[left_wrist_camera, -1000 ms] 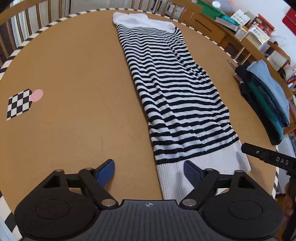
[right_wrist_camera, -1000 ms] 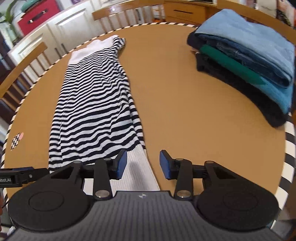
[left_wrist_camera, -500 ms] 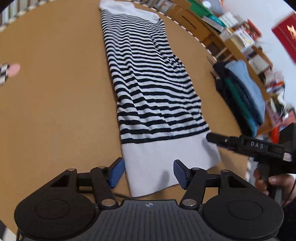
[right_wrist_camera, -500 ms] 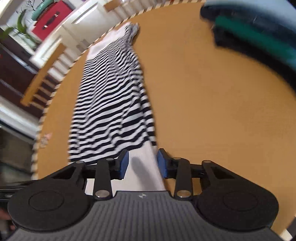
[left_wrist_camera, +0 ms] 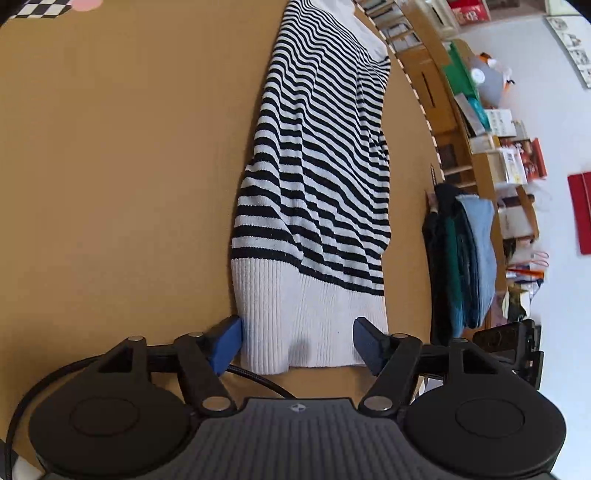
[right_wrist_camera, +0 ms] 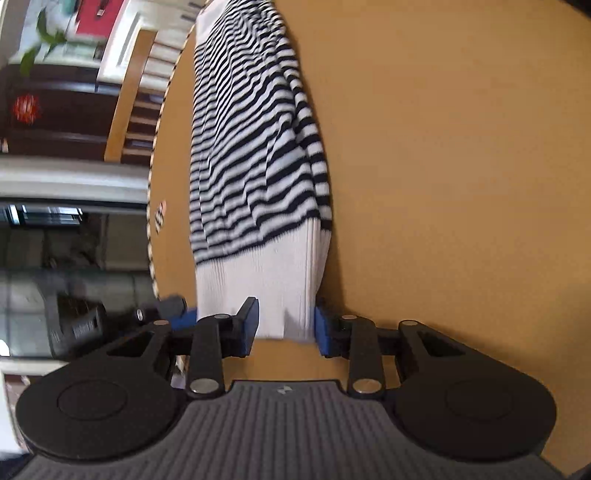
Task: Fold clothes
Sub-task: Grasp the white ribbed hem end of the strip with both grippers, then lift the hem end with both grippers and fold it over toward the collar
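A black-and-white striped sweater (left_wrist_camera: 317, 155), folded into a long strip, lies on the round brown table (left_wrist_camera: 110, 184). Its white ribbed hem (left_wrist_camera: 306, 317) is the near end. My left gripper (left_wrist_camera: 295, 343) is open, its blue pads (left_wrist_camera: 225, 343) standing on either side of the hem's width. In the right wrist view the sweater (right_wrist_camera: 251, 155) is slightly blurred. The hem's right corner (right_wrist_camera: 291, 295) sits between the pads of my right gripper (right_wrist_camera: 284, 326), which is open with a narrower gap. Both views are rolled sideways.
A stack of folded dark, green and blue clothes (left_wrist_camera: 465, 258) rests at the table's right edge. Shelves with books and boxes (left_wrist_camera: 491, 122) stand beyond it. A checkered marker (left_wrist_camera: 40, 5) lies far left. A black cable (left_wrist_camera: 258, 376) runs under my left gripper.
Both grippers rolled sideways and moved in onto the hem. The left one now straddles the hem's width and the right one has the hem's corner between its pads.
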Demonstrator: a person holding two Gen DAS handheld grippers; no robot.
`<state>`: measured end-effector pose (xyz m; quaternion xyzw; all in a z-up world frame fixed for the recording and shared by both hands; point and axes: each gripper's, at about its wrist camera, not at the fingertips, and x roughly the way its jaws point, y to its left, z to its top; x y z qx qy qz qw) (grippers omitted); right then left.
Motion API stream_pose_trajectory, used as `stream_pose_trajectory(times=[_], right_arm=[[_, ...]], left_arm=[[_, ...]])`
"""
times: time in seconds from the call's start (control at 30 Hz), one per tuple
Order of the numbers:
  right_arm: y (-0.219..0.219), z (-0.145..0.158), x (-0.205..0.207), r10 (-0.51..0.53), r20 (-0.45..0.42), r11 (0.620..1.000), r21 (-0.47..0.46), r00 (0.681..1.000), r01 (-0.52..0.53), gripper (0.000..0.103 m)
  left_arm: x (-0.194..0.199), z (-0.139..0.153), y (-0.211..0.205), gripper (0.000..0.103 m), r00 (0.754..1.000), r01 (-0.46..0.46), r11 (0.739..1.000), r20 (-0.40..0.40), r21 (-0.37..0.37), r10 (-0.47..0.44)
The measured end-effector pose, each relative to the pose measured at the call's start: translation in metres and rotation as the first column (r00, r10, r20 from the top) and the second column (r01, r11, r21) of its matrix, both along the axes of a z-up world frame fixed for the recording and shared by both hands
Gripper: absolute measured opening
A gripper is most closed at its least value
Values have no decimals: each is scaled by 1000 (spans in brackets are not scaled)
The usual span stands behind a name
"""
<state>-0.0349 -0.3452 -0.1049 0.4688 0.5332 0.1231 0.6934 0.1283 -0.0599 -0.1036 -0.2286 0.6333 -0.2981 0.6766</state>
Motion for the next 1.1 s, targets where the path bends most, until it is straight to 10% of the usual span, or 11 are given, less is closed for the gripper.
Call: stream_pose_trajectory(times=[0.13,0.2,0.77,1.1], right_arm=[[4,0,7,9,17,999,-46,1000,-8,15],[4,-2,5,-4,6,998,-63,1000,4,11],[30,47,-11,113,10,968,-228,993,-108,9],[53,71,-83,150,-142,980,-112,979,-166,9]], left_arm=[[-1,2,0,57,1000,4,1000,16,21,-4],[0,2,2,12,1000,4,999,17,35,-5],[-19,43,13,13,995,67,988,58,137,-76],[-86,68,57,13,986,88,985,-154,146,-65]])
